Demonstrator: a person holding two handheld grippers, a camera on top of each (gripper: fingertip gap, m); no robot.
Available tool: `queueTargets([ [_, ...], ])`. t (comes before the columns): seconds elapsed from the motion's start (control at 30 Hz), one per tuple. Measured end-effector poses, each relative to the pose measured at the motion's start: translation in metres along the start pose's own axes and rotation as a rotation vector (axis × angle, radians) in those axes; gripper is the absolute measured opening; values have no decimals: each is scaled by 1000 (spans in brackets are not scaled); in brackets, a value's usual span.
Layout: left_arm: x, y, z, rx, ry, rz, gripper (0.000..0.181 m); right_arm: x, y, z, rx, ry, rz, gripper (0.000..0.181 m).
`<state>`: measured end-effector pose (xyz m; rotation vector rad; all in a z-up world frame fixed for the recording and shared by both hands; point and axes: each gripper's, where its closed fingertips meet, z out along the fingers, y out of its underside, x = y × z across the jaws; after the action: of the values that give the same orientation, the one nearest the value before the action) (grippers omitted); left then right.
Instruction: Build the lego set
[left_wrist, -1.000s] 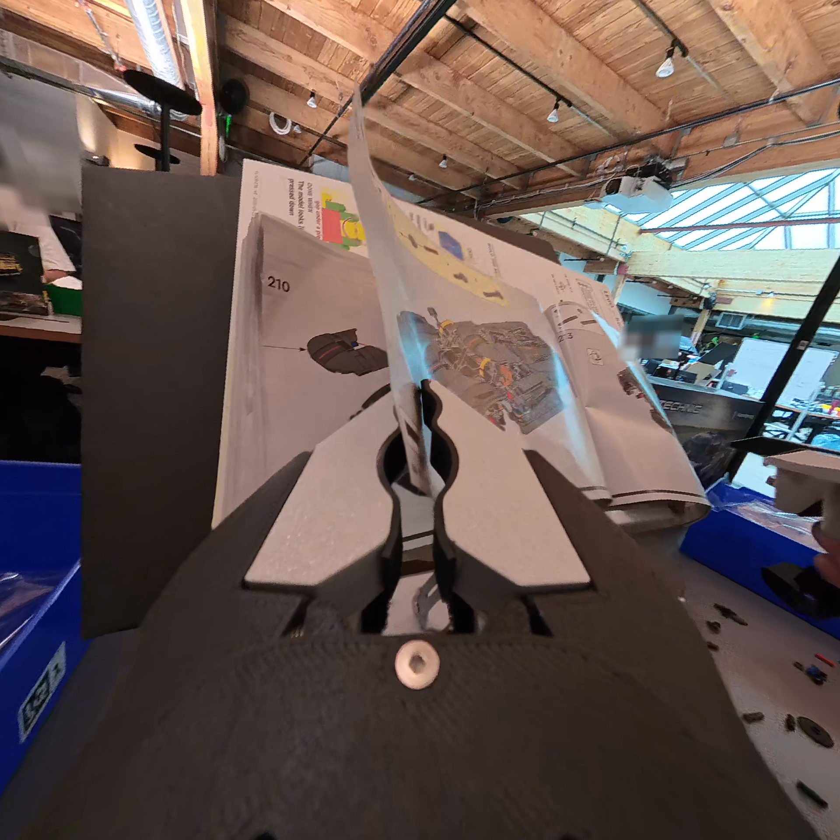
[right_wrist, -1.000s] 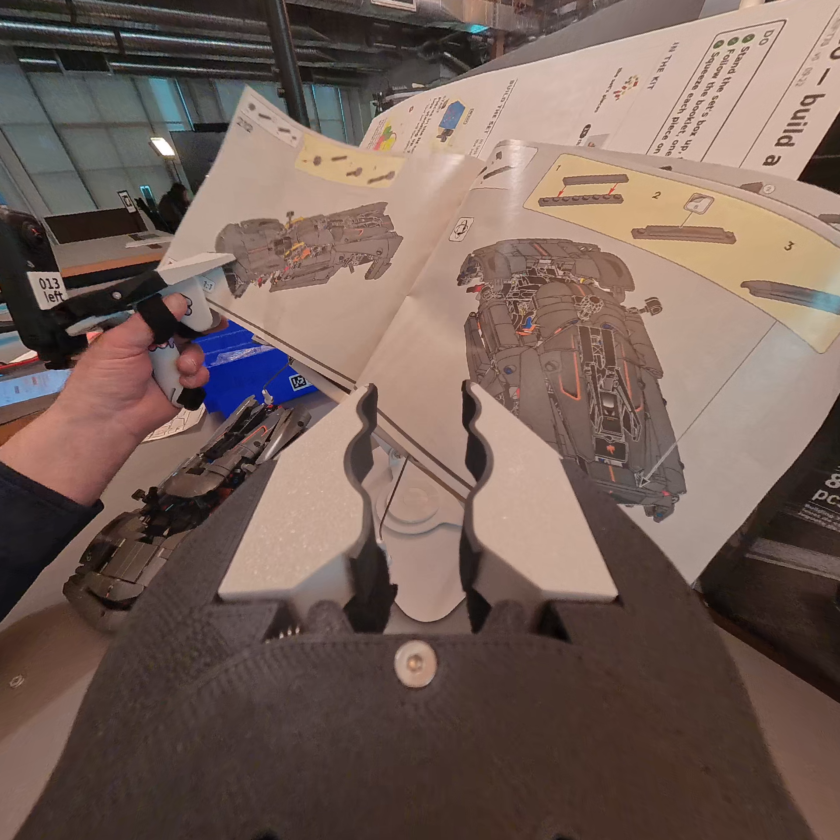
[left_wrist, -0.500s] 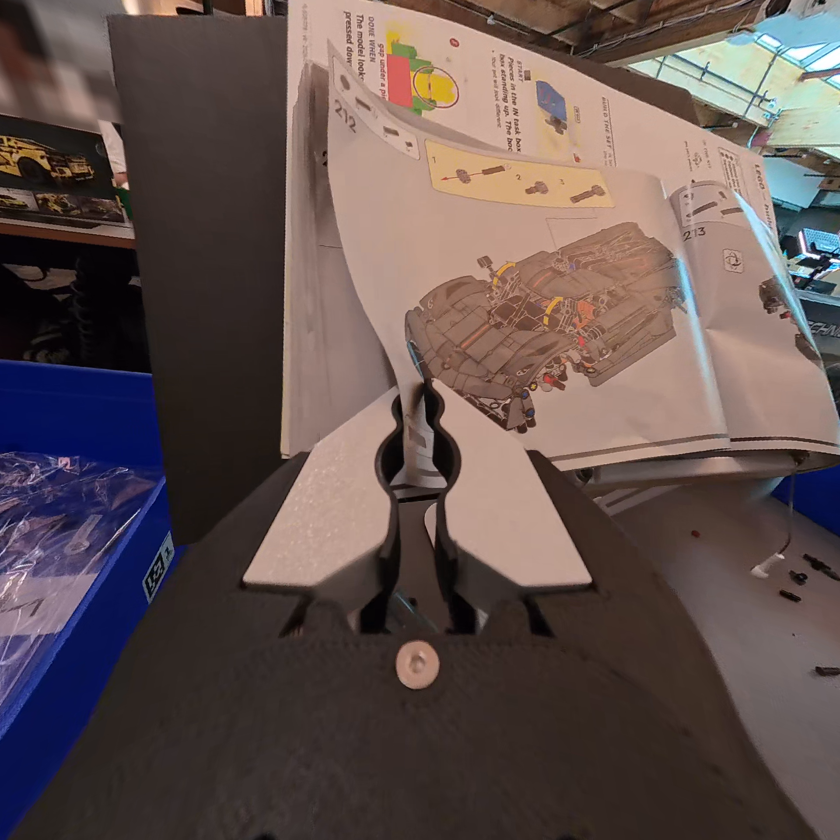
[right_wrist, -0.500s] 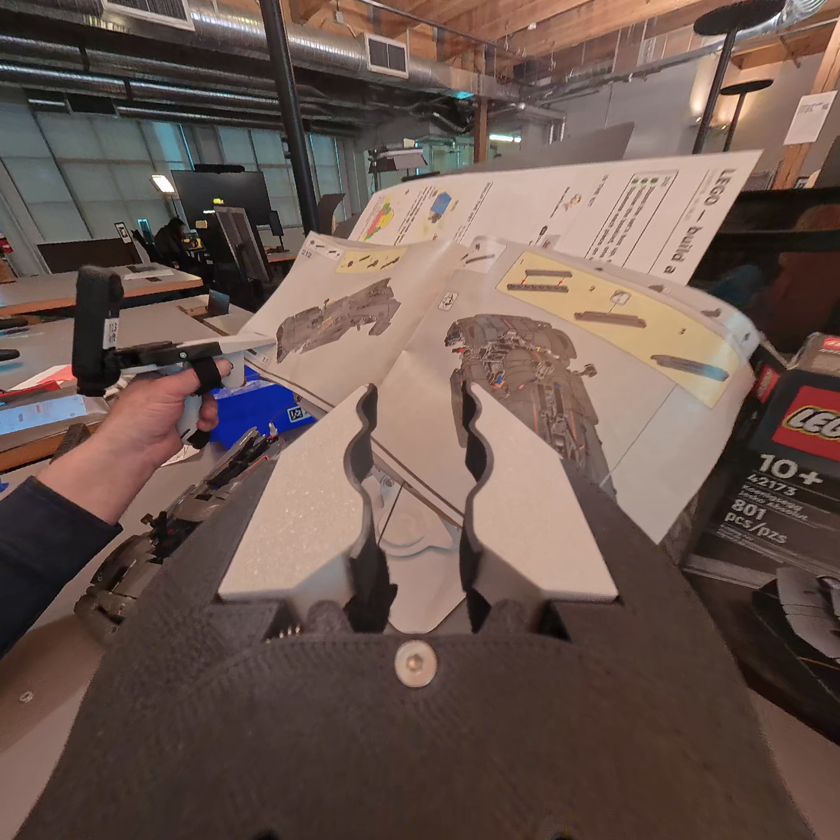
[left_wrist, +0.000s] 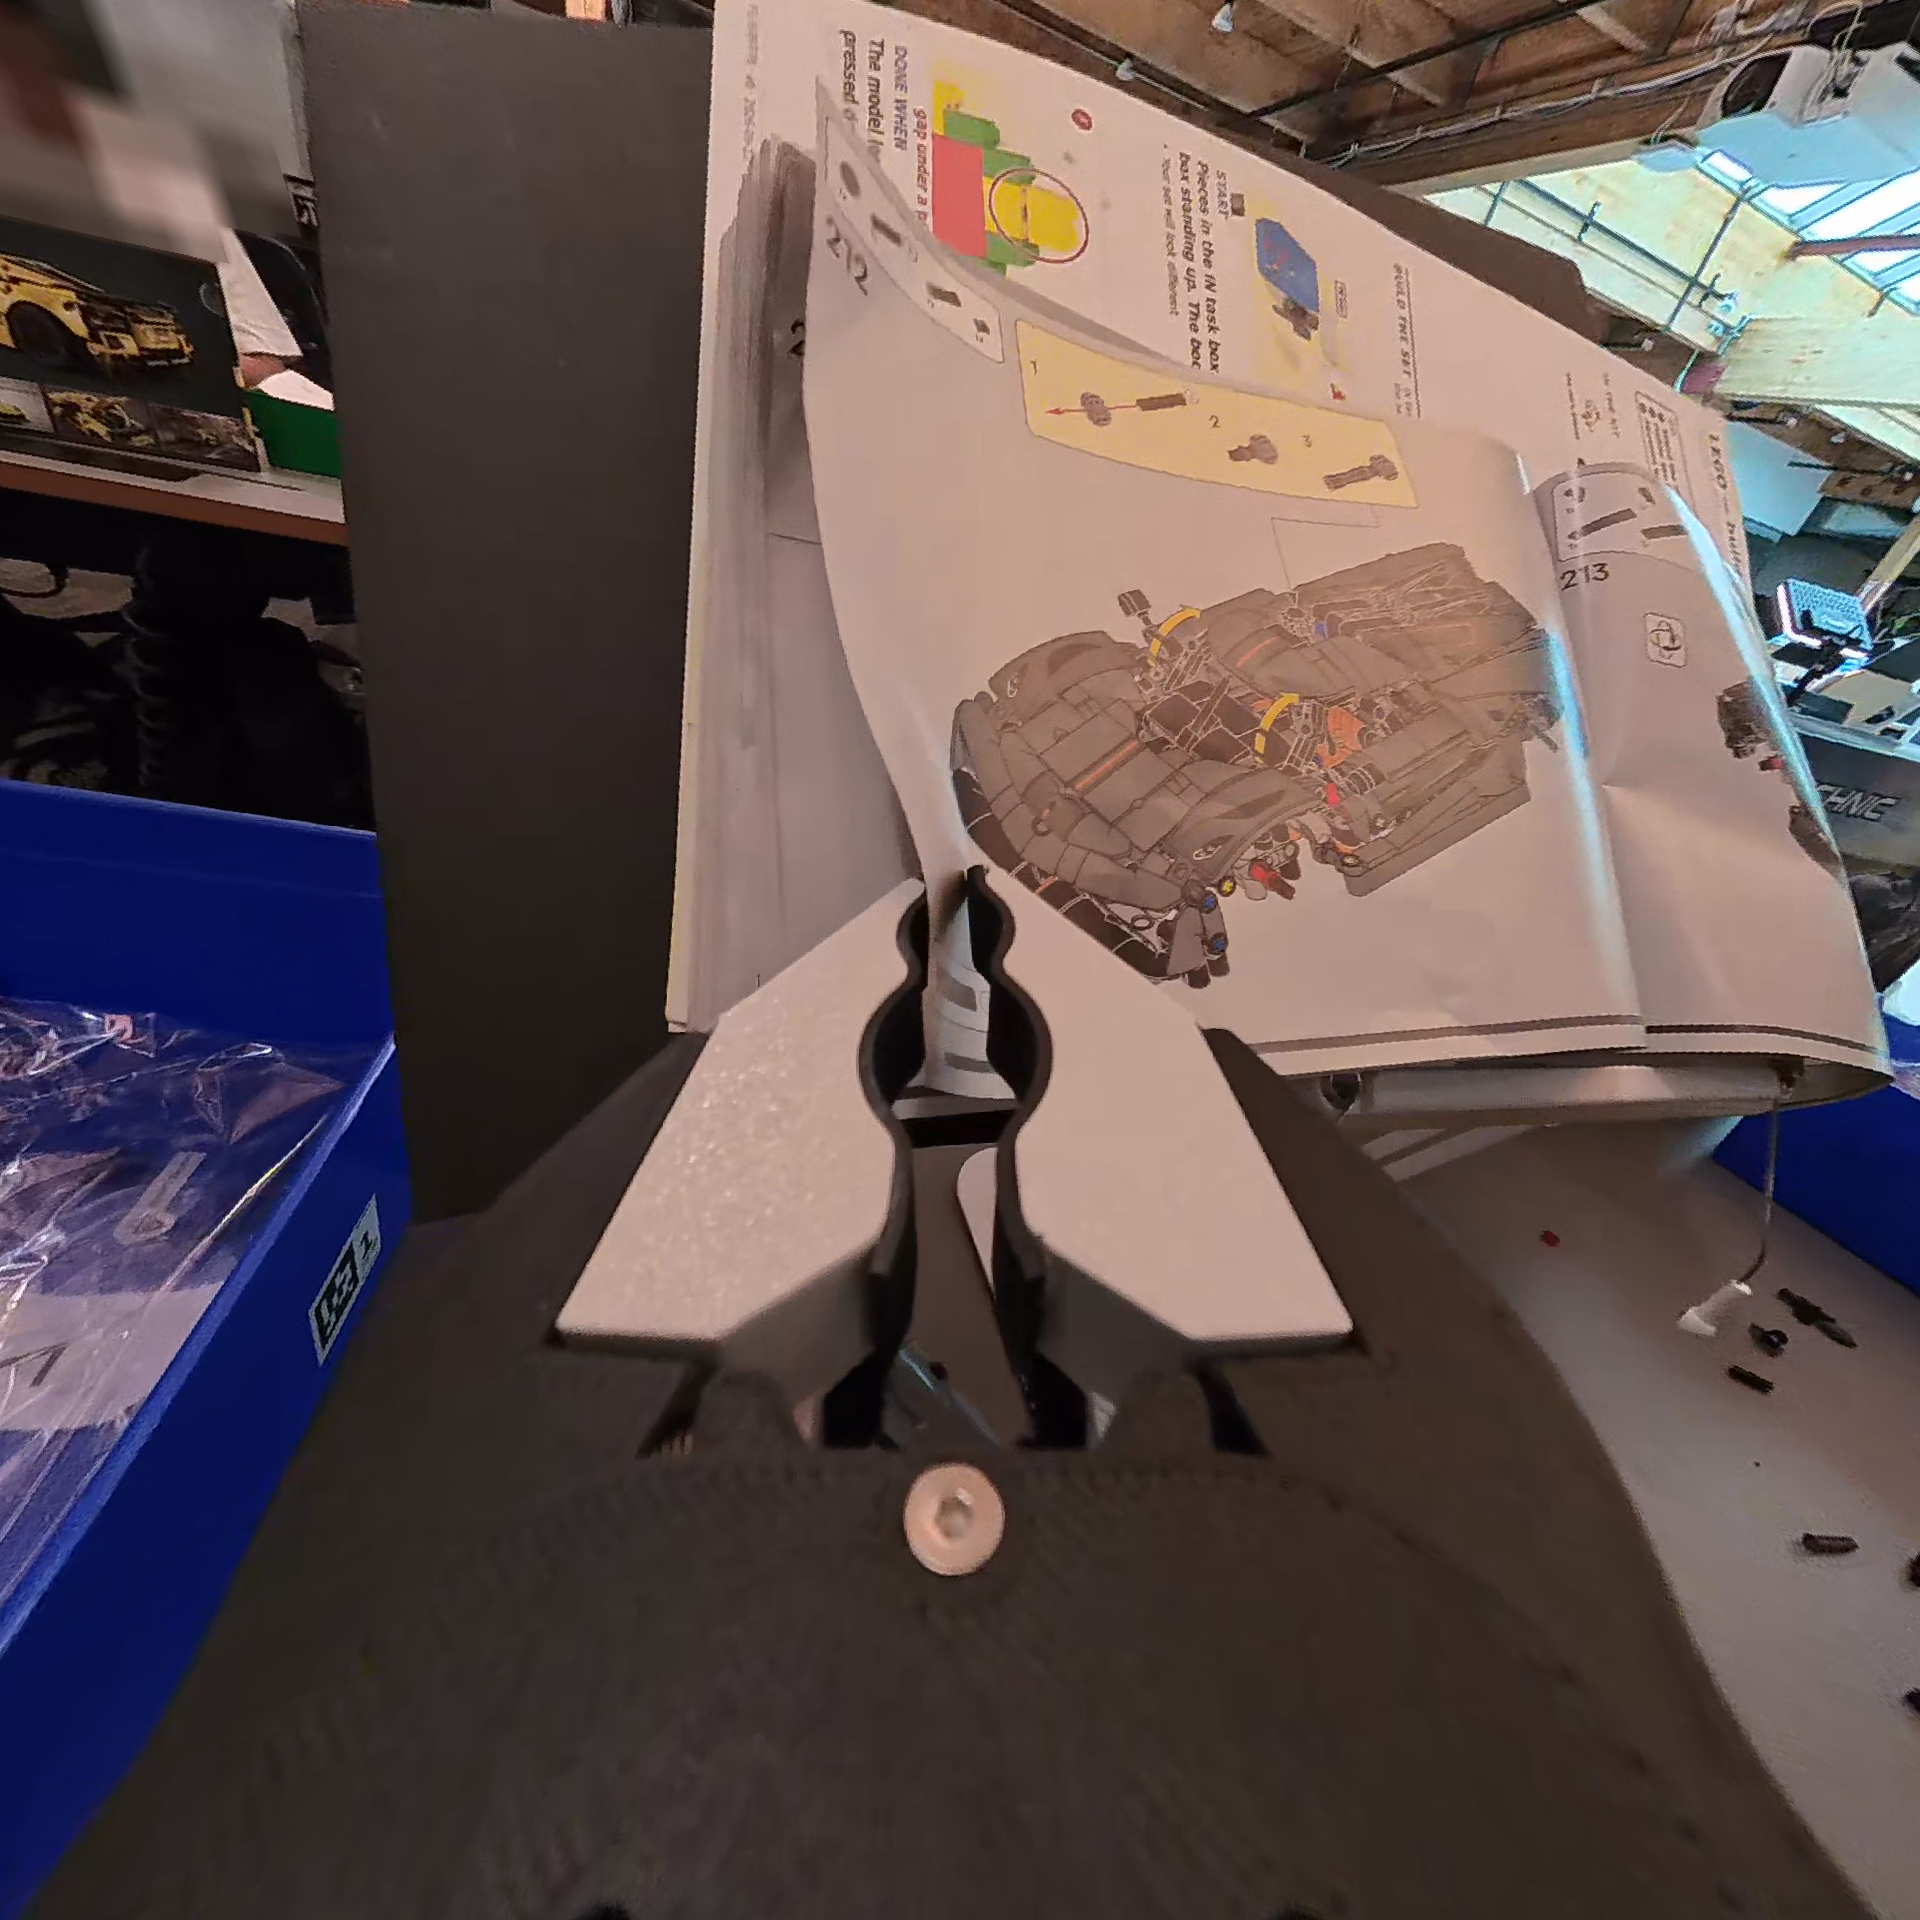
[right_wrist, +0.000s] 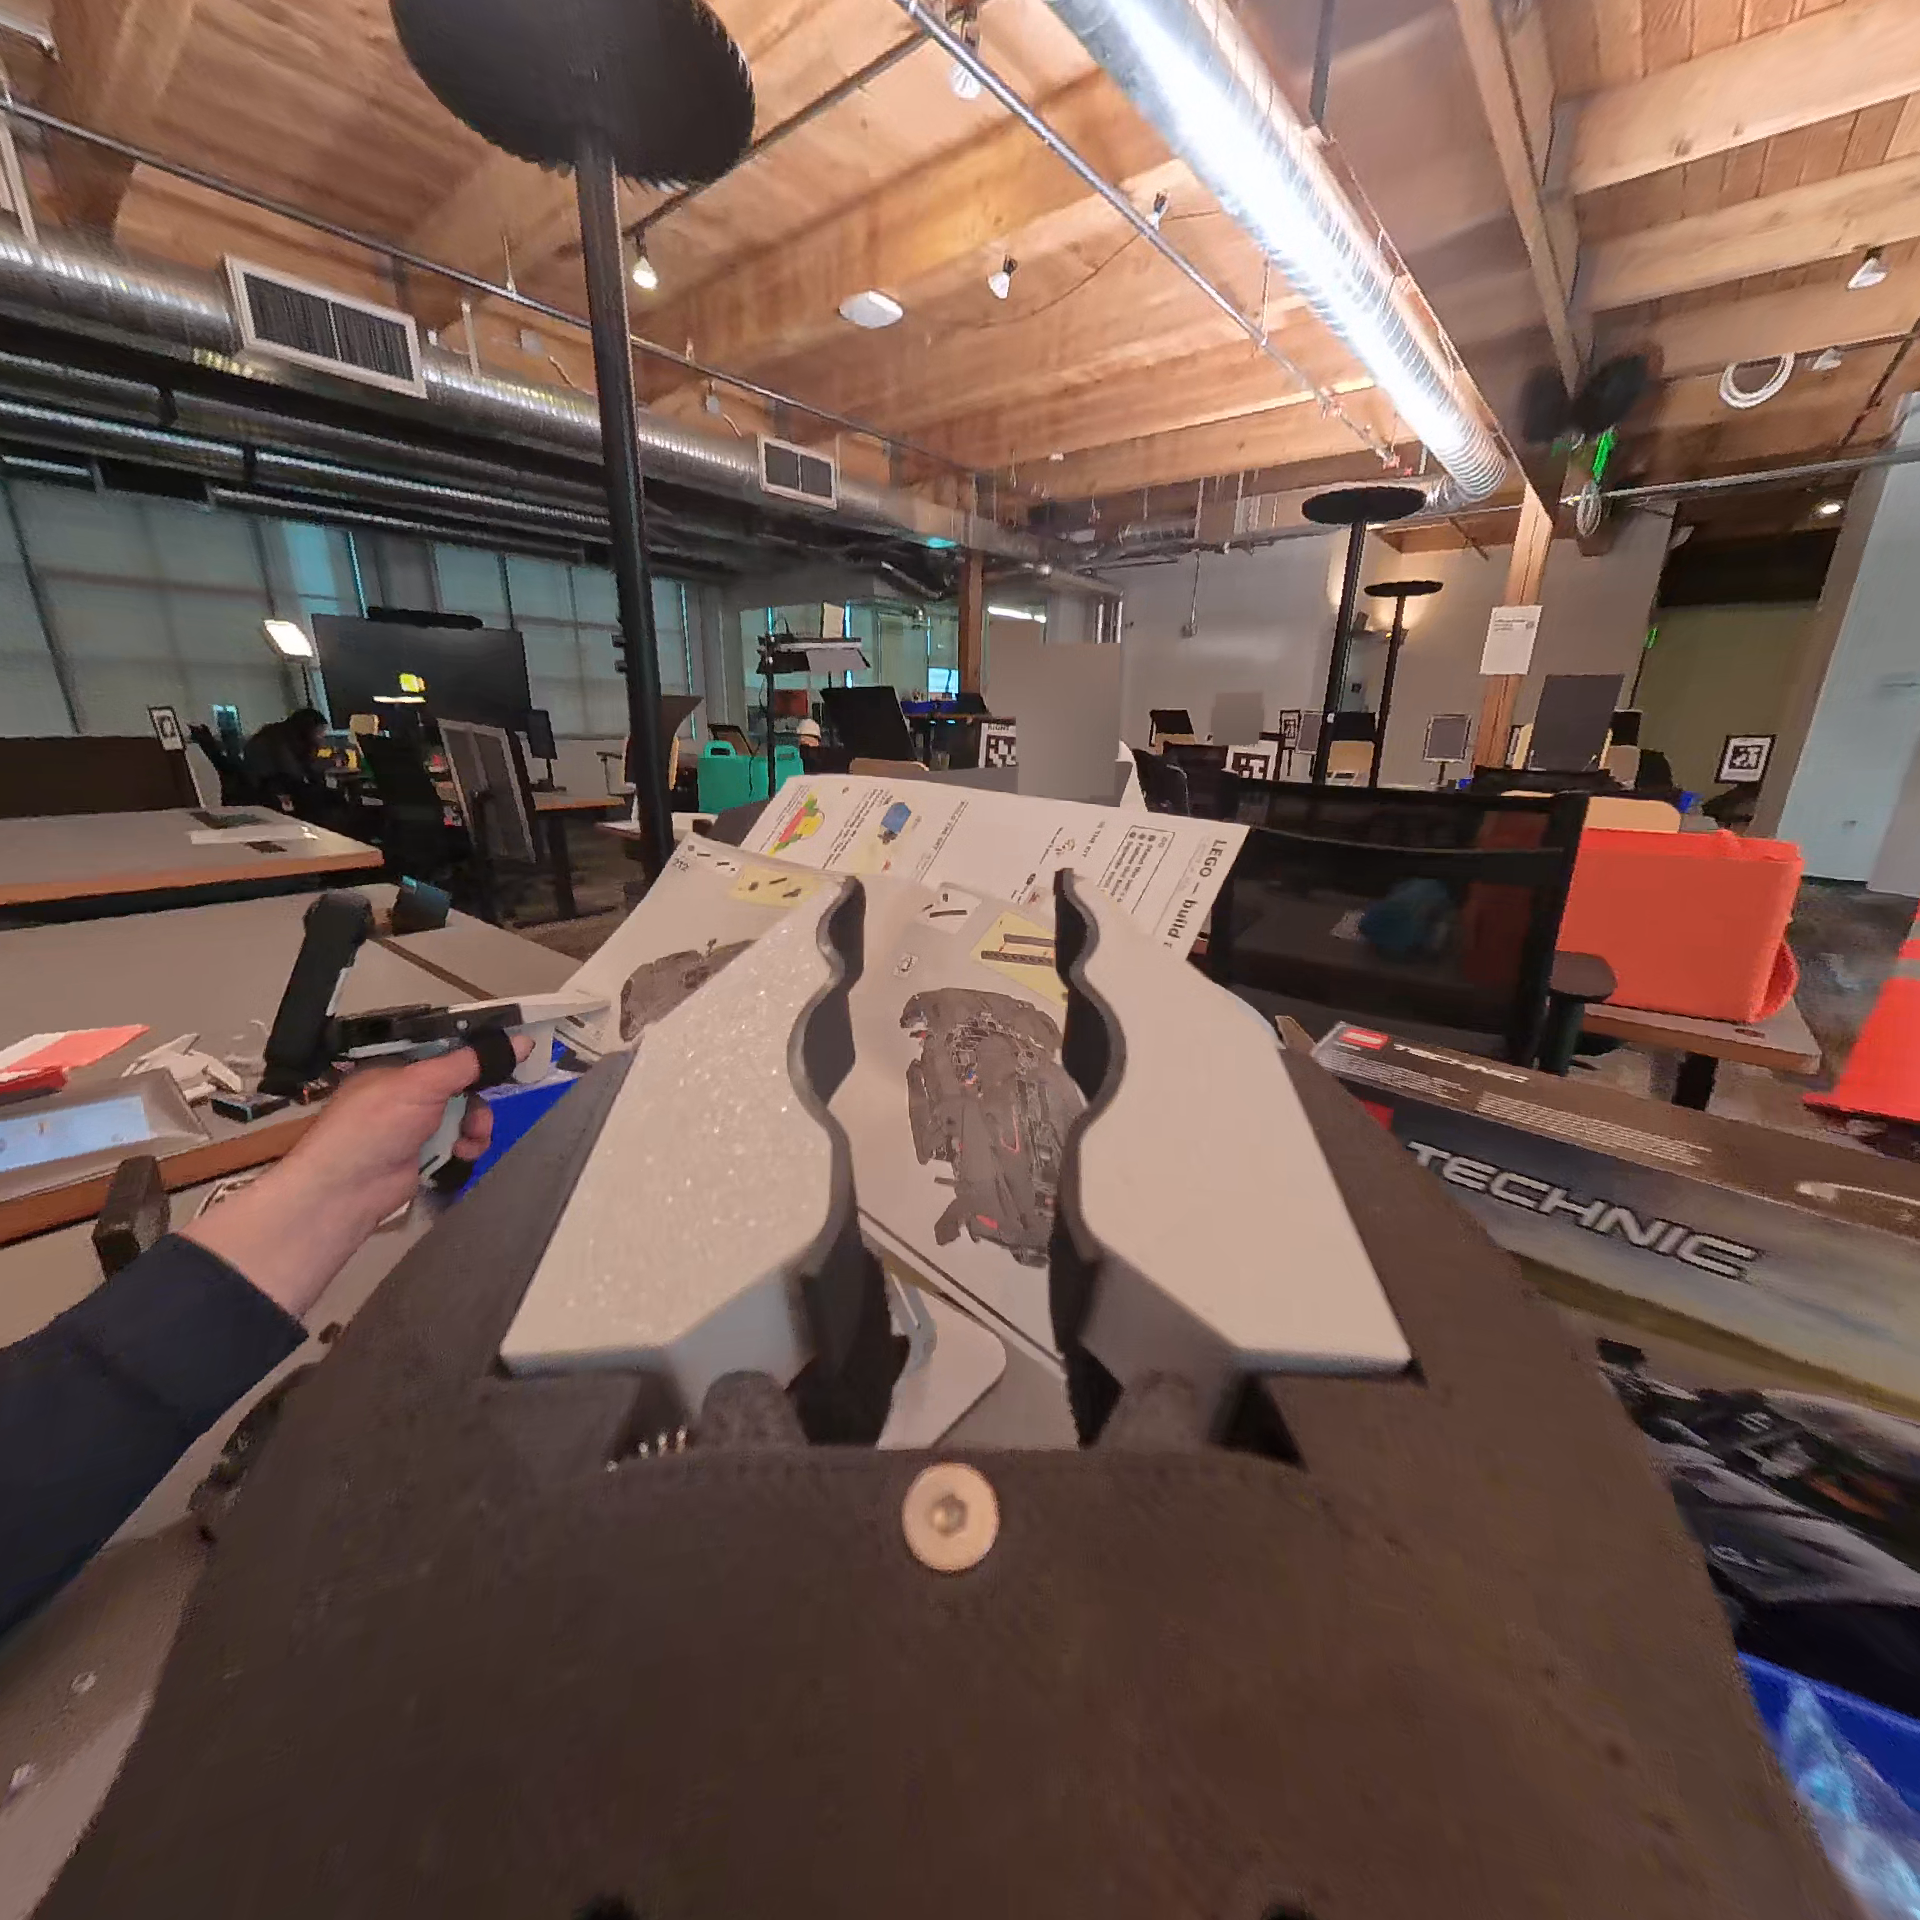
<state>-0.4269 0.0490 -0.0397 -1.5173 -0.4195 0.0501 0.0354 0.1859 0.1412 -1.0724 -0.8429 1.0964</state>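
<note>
Wooden ceiling now fills right view, left gripper (left_wrist: 948, 891) jaws still pinching booklet page (left_wrist: 1195, 665)

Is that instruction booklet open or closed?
Open. The instruction booklet stands propped, two pages spread, and the left gripper pinches the left page's lower edge.

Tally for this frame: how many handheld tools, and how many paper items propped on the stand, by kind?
Black-and-grey two-finger tools: 2, the left tool and the right tool
Open paper instruction booklet: 1
White printed guide sheet behind it: 1
Total: 4
</note>
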Motion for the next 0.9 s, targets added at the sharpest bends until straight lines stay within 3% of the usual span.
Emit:
queueTargets([
  [0.13, 0, 0, 0, -3, -8, 3, 3, -9, 7, -1, -69, -44, -17, 33],
  [0.27, -4, 1, -2, -7, -14, -9, 6, -22, 42, 14, -232, -99, -70, 31],
  [0.43, -18, 4, -5, -13, -55, -25, 8, -31, 144, 21, -681, -184, -154, 32],
  [0.6, -29, -9, -15, 28, -107, -12, 9, -41, 242, 7, -987, -295, -179, 30],
  [0.73, -14, -26, -18, 66, -79, 31, 9, -46, 320, -24, -1165, -329, -172, 29],
  [0.9, 12, -38, -17, 76, -48, 109, 8, -48, 377, -46, -1251, -338, -149, 29],
])
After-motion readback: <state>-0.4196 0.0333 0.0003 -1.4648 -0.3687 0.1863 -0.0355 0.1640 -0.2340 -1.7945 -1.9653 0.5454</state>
